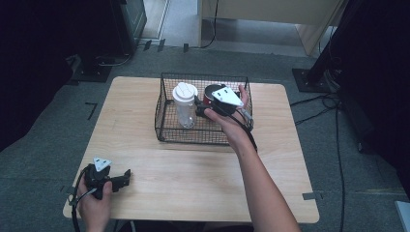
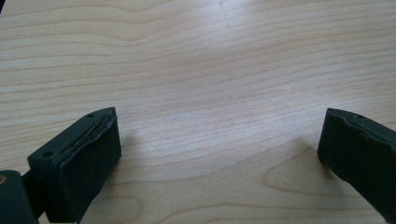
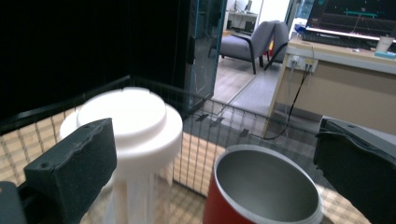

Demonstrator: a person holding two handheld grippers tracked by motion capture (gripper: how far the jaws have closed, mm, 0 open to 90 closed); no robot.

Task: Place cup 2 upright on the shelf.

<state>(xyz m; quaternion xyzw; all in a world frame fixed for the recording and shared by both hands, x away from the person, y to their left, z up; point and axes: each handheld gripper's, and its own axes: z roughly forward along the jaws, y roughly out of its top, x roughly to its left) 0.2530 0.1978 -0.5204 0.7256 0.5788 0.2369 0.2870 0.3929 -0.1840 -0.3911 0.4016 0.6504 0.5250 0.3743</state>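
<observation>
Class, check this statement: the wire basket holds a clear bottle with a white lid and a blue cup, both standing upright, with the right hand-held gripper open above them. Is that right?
Not quite. The cup is red with a silver inside, not blue, as the right gripper view shows. The rest holds: it stands upright beside the bottle in the wire basket, with the right hand-held gripper open above them.
</observation>
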